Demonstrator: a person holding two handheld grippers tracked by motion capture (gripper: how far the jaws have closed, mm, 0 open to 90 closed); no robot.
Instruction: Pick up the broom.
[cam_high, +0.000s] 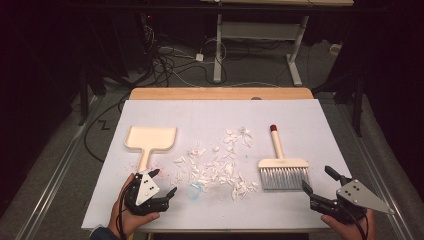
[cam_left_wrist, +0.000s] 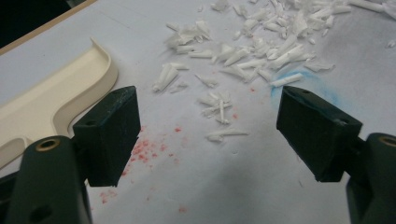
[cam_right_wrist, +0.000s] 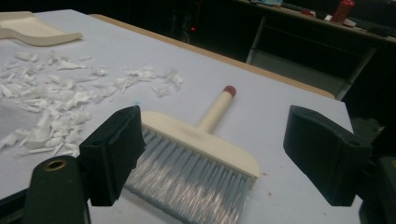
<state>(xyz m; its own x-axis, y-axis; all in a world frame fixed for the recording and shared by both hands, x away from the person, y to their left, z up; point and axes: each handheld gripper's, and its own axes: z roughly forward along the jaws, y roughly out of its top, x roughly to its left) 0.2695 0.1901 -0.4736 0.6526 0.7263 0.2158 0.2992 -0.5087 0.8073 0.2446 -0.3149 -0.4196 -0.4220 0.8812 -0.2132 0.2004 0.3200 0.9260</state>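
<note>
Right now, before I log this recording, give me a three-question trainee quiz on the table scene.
1. True or false: the right gripper holds the cream hand brush with grey bristles.
2. Which lies nearer the left gripper: A the flat cream plastic dustpan, B the brush?
3. What is scattered between dustpan and brush?

Key: 1 false, its fingers are open and apart from it; 2 A; 3 white paper scraps.
</note>
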